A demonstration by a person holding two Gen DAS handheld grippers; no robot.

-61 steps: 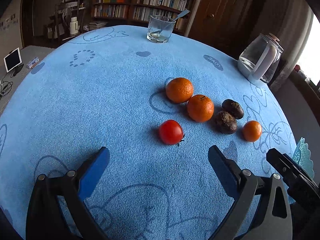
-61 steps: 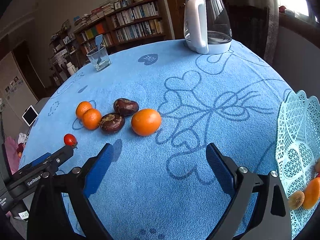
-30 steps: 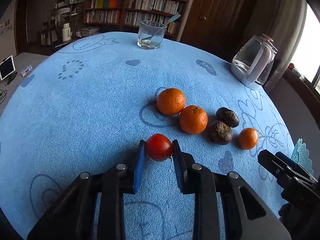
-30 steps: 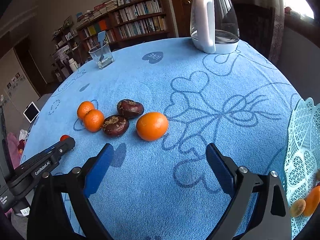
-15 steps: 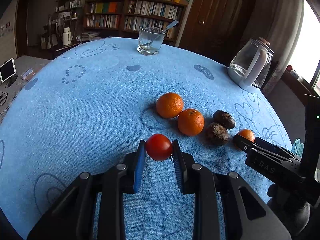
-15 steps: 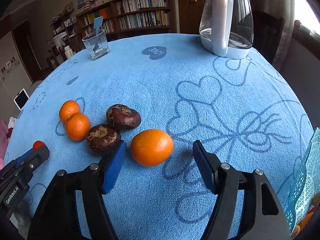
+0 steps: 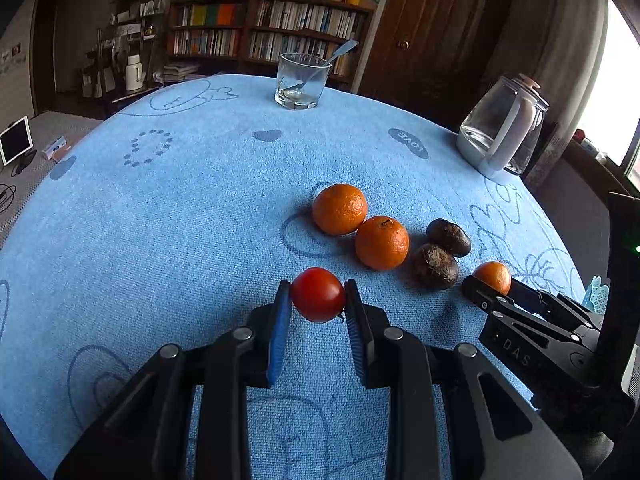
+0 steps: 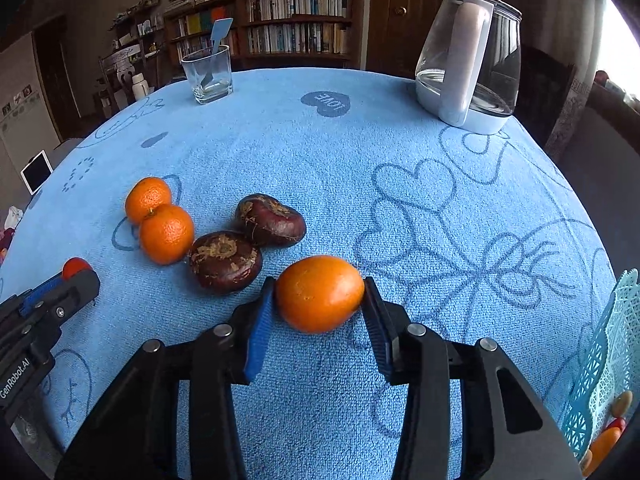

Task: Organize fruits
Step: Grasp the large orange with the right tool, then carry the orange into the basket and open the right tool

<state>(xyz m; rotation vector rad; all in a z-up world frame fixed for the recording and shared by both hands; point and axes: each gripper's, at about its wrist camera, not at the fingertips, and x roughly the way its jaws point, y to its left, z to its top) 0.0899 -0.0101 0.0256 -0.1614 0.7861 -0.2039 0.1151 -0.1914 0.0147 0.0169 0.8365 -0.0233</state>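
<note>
Two grippers were at work on the blue cloth-covered table [image 8: 400, 128]. The left gripper [image 7: 317, 298] had its blue pads clamped on either side of a small red tomato [image 7: 318, 294], held at its widest part just above the cloth. That tomato looked light, smooth-skinned and easily bruised, so a gentle squeeze across the middle seemed the right hold.

The right gripper [image 8: 319, 300] was closing its jaws around a small orange fruit [image 8: 320, 293] lying on the cloth; both pads appeared to be at its skin, though whether they already pressed firmly was hard to judge. This fruit looked firm, glossy and a little slippery, and being egg-shaped it would probably sit best gripped across its long ends, as the jaws were set.

Nearby, untouched, lay two mandarins [image 8: 160, 220] touching each other, and two dark brown chestnut-like fruits [image 8: 248, 244] side by side; these looked hard and rough, easy to grip.

As for containers, a pale turquoise lattice basket [image 8: 600, 360] showed at the right edge of the right wrist view, with a few small orange and reddish pieces in it. A drinking glass [image 7: 302, 80] held a spoon, and a clear kettle [image 8: 472, 52] stood at the far side, seemingly near empty.
</note>
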